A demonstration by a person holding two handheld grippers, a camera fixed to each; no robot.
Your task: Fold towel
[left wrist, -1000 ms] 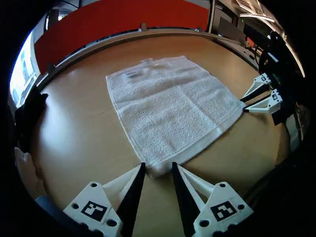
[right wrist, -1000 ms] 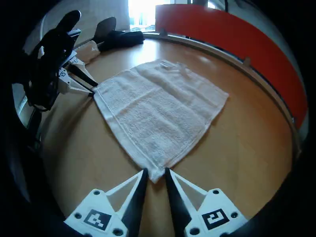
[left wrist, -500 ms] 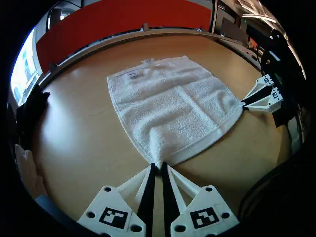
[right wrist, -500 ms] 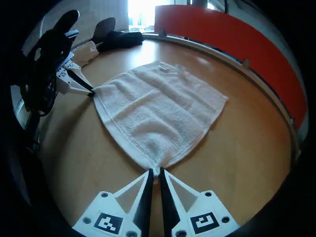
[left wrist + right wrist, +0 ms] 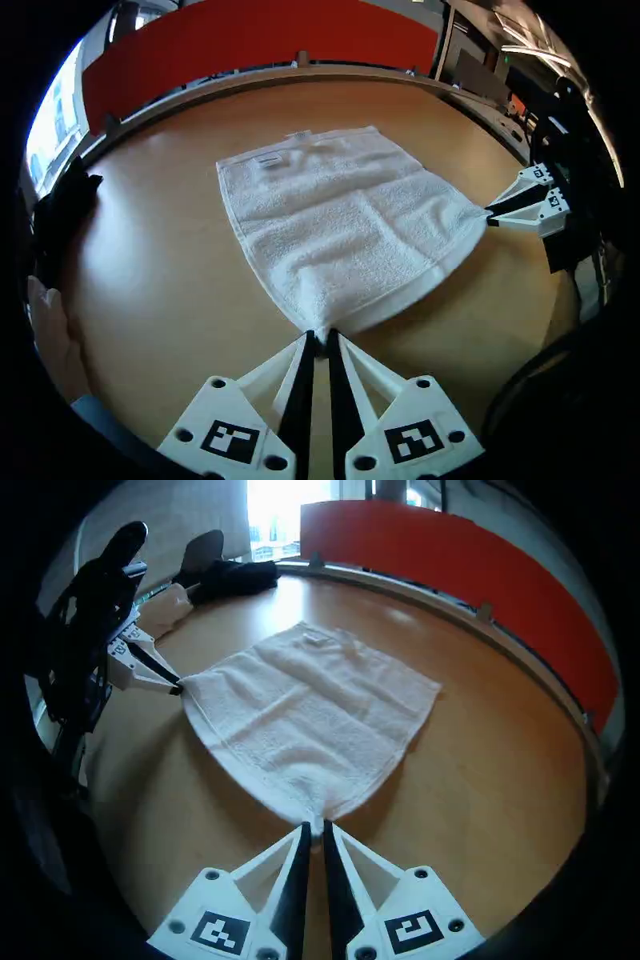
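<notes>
- left gripper (image 5: pixel 318 336) is clenched on the near corner of the towel (image 5: pixel 344 216); the cloth spreads ahead of it on the table (image 5: pixel 160 264).
- right gripper (image 5: pixel 315 828) pinches the neighbouring corner; the shared edge runs between the claws, both equally near.
- The fold likely carries that edge forward to the far edge.
- The right gripper view adds a dark bundle (image 5: pixel 232 572) past the left gripper.

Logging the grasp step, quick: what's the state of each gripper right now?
Left gripper: shut on one corner of the towel.
Right gripper: shut on the neighbouring corner of the towel.
</notes>
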